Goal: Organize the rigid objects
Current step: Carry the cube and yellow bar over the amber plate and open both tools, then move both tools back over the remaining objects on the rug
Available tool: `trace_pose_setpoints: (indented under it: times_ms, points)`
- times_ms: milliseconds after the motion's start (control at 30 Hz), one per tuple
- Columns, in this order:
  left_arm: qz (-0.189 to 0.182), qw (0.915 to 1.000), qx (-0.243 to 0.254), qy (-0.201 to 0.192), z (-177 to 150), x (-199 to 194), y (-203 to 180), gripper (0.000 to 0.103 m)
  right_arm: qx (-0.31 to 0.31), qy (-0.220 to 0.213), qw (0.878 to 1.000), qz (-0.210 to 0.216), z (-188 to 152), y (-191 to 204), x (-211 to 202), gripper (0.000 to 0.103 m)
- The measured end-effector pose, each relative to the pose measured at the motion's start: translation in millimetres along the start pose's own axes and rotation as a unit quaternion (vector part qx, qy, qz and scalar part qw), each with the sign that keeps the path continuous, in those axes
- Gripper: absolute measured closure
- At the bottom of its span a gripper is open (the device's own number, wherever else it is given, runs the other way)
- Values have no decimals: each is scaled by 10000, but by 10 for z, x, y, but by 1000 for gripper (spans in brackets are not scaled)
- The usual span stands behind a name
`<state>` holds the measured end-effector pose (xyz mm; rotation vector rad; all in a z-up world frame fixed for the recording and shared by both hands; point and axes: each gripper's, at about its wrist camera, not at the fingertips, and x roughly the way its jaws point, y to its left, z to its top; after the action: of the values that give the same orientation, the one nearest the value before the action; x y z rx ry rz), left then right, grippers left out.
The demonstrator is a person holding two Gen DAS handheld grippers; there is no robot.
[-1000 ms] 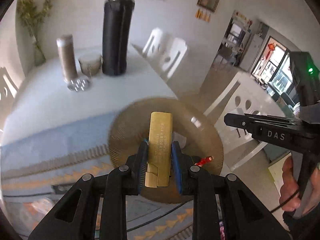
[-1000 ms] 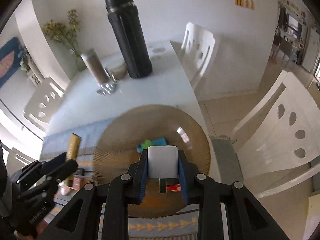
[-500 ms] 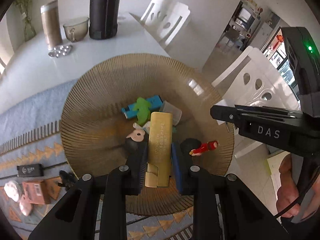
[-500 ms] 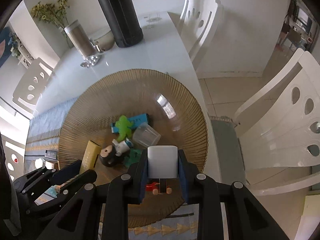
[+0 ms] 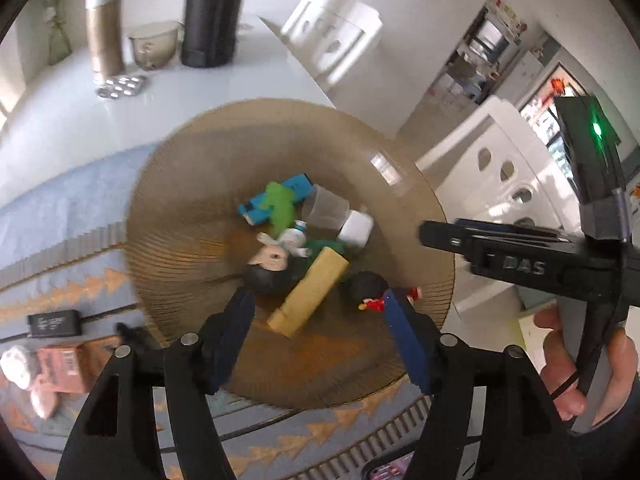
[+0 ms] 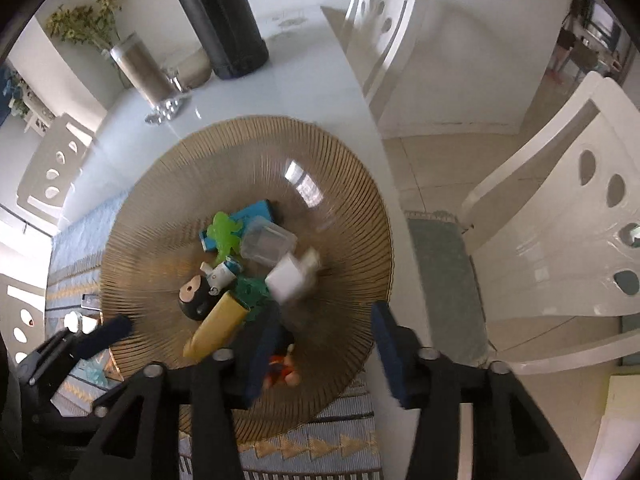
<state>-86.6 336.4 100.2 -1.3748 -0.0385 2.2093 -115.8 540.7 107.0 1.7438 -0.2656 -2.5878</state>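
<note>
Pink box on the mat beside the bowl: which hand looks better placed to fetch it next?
Probably left. The pink box lies just beside the open left gripper; the right gripper, also open, hangs over the far side of the bowl.

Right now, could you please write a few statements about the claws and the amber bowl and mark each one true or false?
1. The left claw is open and holds nothing. True.
2. The gold rectangular box lies on the blue patterned runner. False: it lies inside the ribbed amber glass bowl.
3. The right claw grips the white block. False: it is open; the block is in the bowl.
4. The green toy figure lies in the bowl. True.
</note>
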Motion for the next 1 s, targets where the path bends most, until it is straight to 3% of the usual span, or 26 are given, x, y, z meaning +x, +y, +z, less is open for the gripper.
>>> trace_pose_setpoints:
  times_ms: [367,500,833,1000]
  points:
    - [303,9984,-366,-318,-138,-522,494,37,-93,-77,9999,97,-205,321,-227,50]
    - [662,9958,-457,-432,-276,-765,726,37,-188,-67,9996,200,-271,565,-259,50]
    - [1535,9808,-1091,-507,-871,-1562,1854,38,-142,50,9987,494,-531,1238,-222,50]
    - [1512,9766,-1453,-481,-1109,-1775,2326,38,-254,-1,9981,554,-704,1696,-240,50]
